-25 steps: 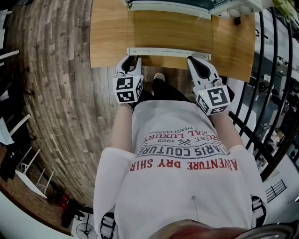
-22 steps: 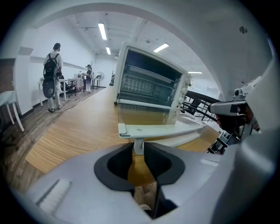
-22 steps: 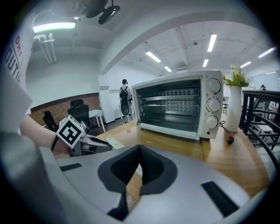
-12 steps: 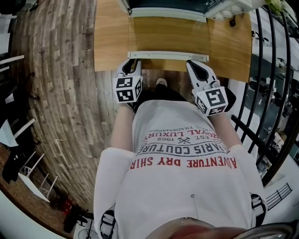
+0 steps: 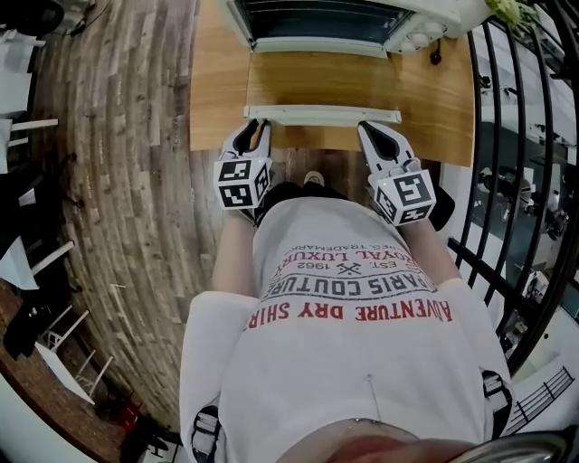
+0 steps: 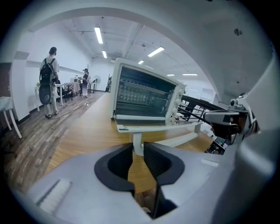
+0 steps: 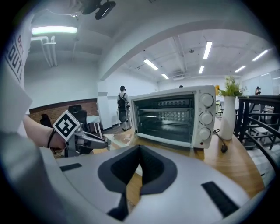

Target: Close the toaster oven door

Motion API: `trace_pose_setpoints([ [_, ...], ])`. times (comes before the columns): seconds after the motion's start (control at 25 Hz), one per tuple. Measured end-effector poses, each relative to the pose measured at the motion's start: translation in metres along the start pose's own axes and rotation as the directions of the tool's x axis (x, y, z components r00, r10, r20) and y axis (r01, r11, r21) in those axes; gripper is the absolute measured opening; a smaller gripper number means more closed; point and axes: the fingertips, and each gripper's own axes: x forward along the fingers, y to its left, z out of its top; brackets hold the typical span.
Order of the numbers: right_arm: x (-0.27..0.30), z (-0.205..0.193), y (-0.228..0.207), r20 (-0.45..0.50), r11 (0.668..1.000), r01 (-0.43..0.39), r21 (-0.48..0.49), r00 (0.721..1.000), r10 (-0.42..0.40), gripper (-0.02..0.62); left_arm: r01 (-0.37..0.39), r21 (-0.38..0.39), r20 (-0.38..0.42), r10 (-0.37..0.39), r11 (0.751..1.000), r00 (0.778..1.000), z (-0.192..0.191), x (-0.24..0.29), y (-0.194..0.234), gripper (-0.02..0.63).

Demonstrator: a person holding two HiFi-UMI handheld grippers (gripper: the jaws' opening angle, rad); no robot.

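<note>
A white toaster oven (image 5: 317, 18) stands at the table's far side, and its glass door (image 5: 321, 80) hangs open, nearly flat. The door's white handle bar (image 5: 321, 115) runs along the near edge. My left gripper (image 5: 256, 134) is at the bar's left end. In the left gripper view its jaws (image 6: 138, 146) hold the handle's white post (image 6: 138, 142) between the pads and are opening slightly. My right gripper (image 5: 373, 134) is at the bar's right end. In the right gripper view its tips (image 7: 139, 148) meet, with nothing seen between them.
The wooden table (image 5: 213, 90) ends just in front of the person's body. A black railing (image 5: 534, 181) runs along the right side. A white vase (image 7: 227, 118) and a plug (image 7: 223, 148) sit to the right of the oven. People (image 6: 48, 83) stand far off.
The head view has shifted and shows more of the oven. Both grippers stay at the handle's ends. The handle now stands a little closer to the oven front.
</note>
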Motion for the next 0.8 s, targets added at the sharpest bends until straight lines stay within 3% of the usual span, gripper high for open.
trace_pose_setpoints([
  [0.52, -0.005, 0.033, -0.005, 0.079, 0.999, 0.017, -0.028, 0.997, -0.015, -0.012, 0.013, 0.045, 0.093, -0.017, 0.999, 0.995, 0.06, -0.016, -0.006, 0.095],
  [0.8, -0.011, 0.053, -0.005, 0.125, 0.999, 0.008, -0.052, 0.992, -0.001, -0.012, -0.01, 0.067, 0.193, -0.003, 0.998, 0.981, 0.1, -0.023, -0.006, 0.095],
])
